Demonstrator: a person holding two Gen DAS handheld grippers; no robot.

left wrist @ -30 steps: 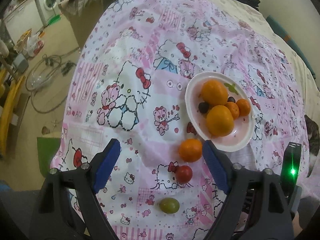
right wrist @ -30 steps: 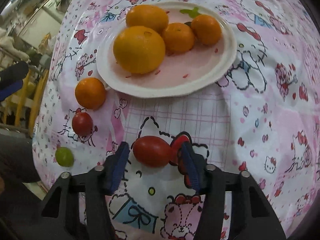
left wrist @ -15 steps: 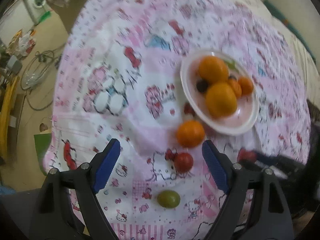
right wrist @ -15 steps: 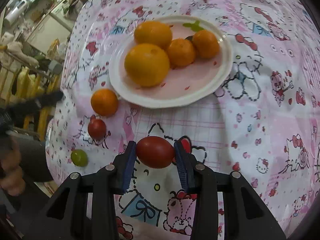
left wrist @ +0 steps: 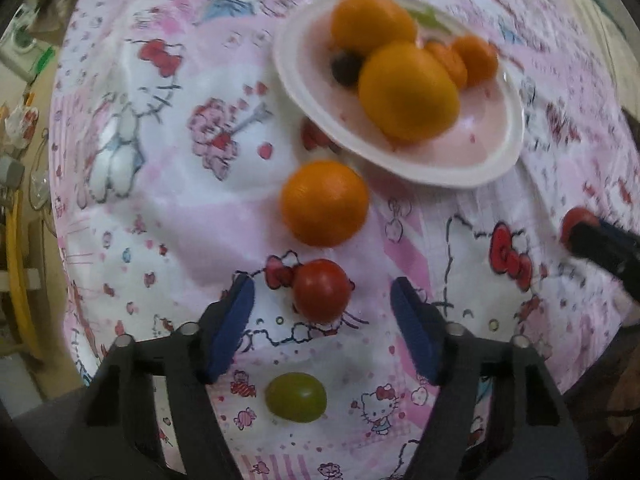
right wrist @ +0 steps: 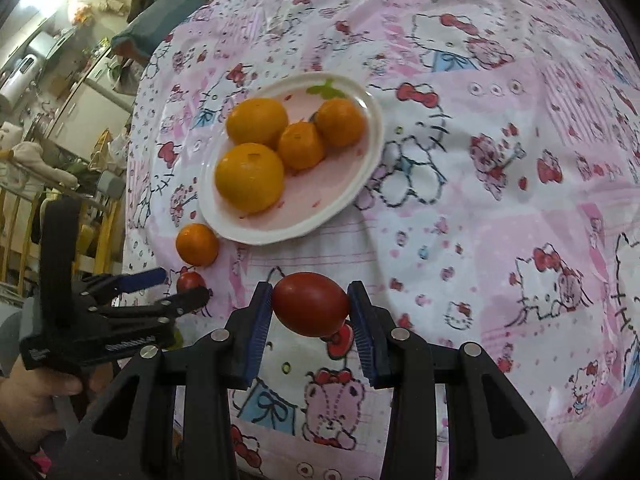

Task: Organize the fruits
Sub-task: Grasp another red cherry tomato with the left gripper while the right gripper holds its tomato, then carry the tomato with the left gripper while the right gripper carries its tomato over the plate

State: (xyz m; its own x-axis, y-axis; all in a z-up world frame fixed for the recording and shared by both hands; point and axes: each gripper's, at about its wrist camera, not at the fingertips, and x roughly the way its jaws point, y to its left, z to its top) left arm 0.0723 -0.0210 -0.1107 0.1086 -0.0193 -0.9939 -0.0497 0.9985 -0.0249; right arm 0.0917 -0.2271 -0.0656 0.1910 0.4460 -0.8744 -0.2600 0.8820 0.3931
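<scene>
The right tool (right wrist: pixel 310 312) is clenched on the oval tomato (right wrist: pixel 310 309), held above the worktop (right wrist: pixel 500 216) near the plate (right wrist: pixel 372 160). The left tool (left wrist: pixel 322 330) is released, its fingers straddling a small round tomato (left wrist: pixel 321 290) on the cloth. Squeezing too hard could burst either one; a rushed drop might nudge the piled oranges (right wrist: pixel 250 178) off the plate
</scene>
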